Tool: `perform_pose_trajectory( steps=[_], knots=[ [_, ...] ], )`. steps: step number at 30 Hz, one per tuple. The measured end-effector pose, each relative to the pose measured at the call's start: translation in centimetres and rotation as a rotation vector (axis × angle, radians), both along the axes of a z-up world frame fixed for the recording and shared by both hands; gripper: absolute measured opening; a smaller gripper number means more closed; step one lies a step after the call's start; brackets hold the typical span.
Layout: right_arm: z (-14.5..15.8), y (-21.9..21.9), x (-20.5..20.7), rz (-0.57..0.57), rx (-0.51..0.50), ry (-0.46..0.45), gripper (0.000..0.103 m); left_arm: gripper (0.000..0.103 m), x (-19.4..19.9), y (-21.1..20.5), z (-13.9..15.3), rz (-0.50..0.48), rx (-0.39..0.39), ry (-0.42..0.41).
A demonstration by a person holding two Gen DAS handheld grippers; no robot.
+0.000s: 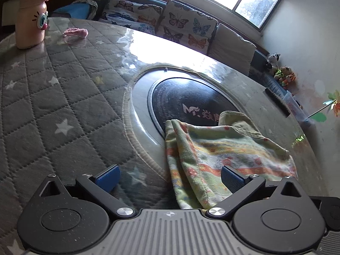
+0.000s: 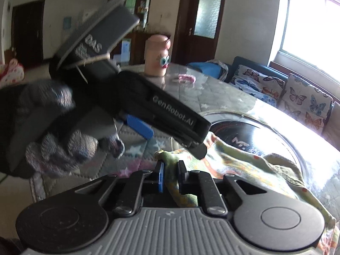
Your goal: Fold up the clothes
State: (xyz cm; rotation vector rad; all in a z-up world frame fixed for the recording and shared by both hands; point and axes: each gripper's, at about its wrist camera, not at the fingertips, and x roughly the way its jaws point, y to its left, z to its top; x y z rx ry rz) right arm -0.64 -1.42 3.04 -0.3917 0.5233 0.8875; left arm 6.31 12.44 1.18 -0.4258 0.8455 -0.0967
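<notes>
pinching the floral cloth (image 2: 233,161), the right gripper (image 2: 171,178) is clamped; left gripper (image 1: 170,178) spread wide.

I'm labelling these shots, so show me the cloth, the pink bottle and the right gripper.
cloth (image 1: 223,148), left wrist view, striped middle.
pink bottle (image 1: 31,17), left wrist view, body.
right gripper (image 2: 171,177), right wrist view, between fingertips.

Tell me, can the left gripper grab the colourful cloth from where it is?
Probably yes. The left gripper is open just above the cloth, whose near edge already lies between its fingers, with nothing in the way.
</notes>
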Motion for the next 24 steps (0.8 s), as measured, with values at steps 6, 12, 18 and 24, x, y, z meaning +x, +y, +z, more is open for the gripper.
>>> perform_pose_trajectory(
  steps=[6, 12, 18, 24],
  knots=[
    [1.3, -1.7, 0.3, -0.024, 0.066, 0.015, 0.01, 0.085, 1.1, -0.8, 0.0, -0.03, -0.101, 0.016],
    [1.5, -3.0, 0.4, -0.013, 0.086, 0.03, 0.01, 0.048, 1.8, -2.0, -0.6, -0.067, -0.144, 0.022],
    [1.3, -4.5, 0.6, -0.013, 0.105, 0.063, 0.015, 0.022, 2.3, -2.0, -1.0, -0.065, -0.134, 0.027],
    [1.0, -7.2, 1.2, -0.102, 0.116, 0.091, 0.025, 0.022, 2.2, -2.0, -1.0, -0.066, -0.13, 0.026]
  ],
)
